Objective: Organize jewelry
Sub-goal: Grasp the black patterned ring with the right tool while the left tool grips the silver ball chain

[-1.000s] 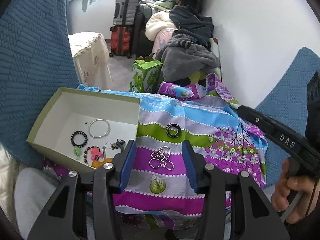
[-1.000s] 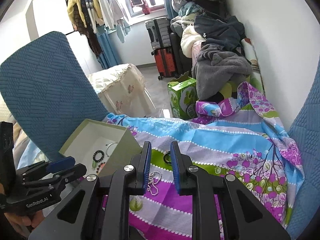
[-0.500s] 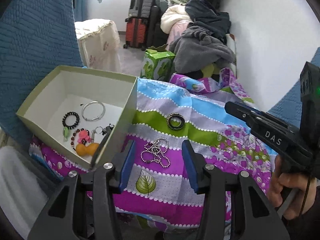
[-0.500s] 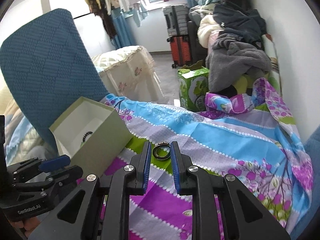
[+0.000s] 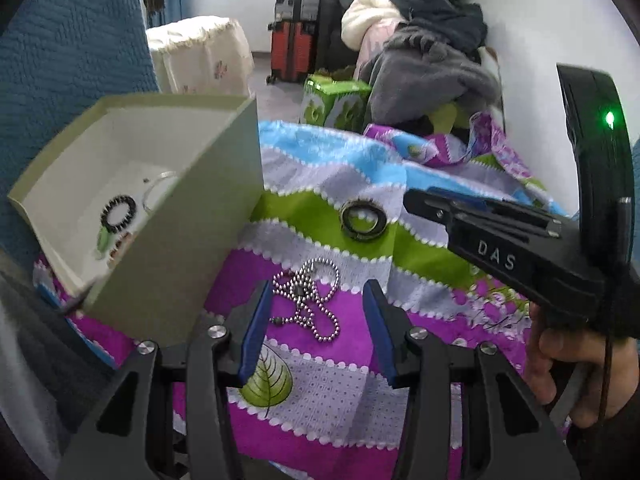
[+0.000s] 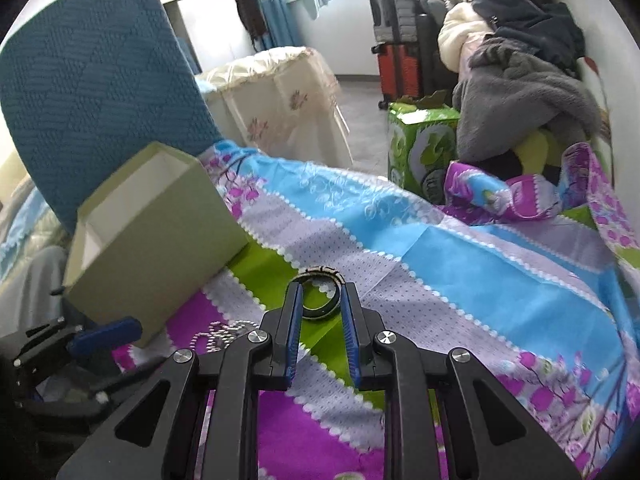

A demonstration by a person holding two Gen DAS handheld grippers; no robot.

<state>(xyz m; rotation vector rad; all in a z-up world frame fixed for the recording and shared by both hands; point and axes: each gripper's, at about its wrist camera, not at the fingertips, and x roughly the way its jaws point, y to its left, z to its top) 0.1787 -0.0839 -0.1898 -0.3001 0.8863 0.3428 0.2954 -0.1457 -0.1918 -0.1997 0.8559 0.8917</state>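
**Both grippers closing in on the jewelry lying on the cloth**

Compared with a second ago, both cameras are sitting lower and nearer the striped purple, green and blue patterned cloth (image 5: 320,392), so the pieces on it are looming larger. The pale green open cardboard box (image 5: 168,248) is now showing more of its outer wall to the left camera, hiding most of its contents (a black beaded bracelet (image 5: 118,213) and a thin silver bangle (image 5: 158,190) are still peeking out on its white floor).

The left gripper (image 5: 316,304) is hanging with its blue-padded jaws moderately parted, empty; the tangled silver ball-chain necklace (image 5: 310,300) is lying on a purple stripe in line with the gap, but I cannot tell whether the tips are reaching it.

The right gripper (image 6: 320,304) is holding its jaws at a narrow gap, clamped on nothing. The dark round ring-shaped bracelet (image 6: 320,294) is lying flat on the green stripe just past the tips, its near rim showing between them. The same bracelet (image 5: 363,222) is sitting beyond the necklace in the left view, beside the right gripper's (image 5: 412,200) black nose.
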